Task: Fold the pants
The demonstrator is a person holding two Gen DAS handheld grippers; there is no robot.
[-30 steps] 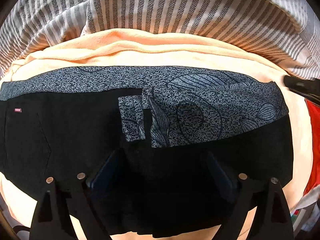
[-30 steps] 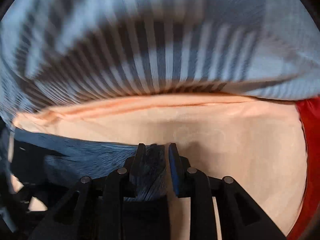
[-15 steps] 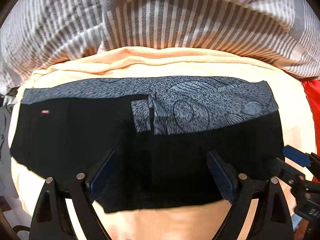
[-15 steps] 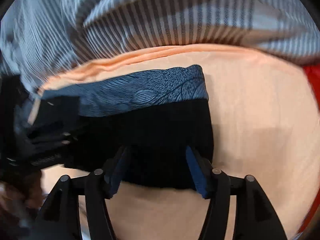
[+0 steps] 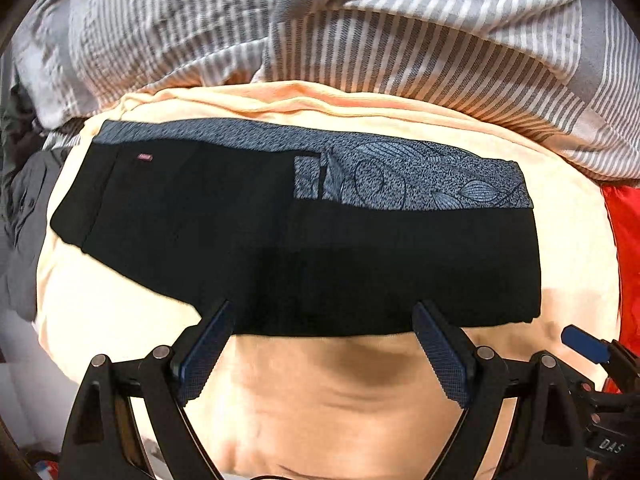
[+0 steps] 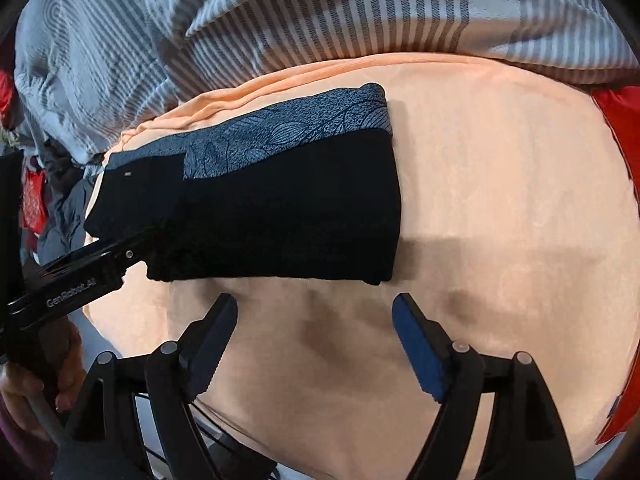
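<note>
The pants (image 5: pixel 304 248) lie flat on a peach sheet (image 5: pixel 352 400), folded into a long band that runs left to right across it. They are mostly black, with a grey-blue leaf-patterned strip along the far edge and a small pink label near the far left corner. The right end is a straight, stacked fold edge; the left end tapers off at a slant.

The left gripper (image 5: pixel 322 312) has its jaws spread wide and holds nothing; its fingertips sit at the near edge of the black cloth, though contact cannot be judged. The right gripper (image 6: pixel 314 306) is also spread wide and empty, hovering over bare sheet just short of the pants' near edge.

A grey-and-white striped blanket (image 5: pixel 380 40) is bunched up behind the sheet, and a red cloth (image 5: pixel 624 220) shows at the right edge.

Only the right wrist view shows the pants' (image 6: pixel 280 216) right end with bare sheet (image 6: pixel 500 220) beyond it, plus the left gripper's black body (image 6: pixel 76 284) reaching in from the left, lettered in white. Only the left wrist view shows a blue pad (image 5: pixel 584 344) of the right gripper at its lower right.
</note>
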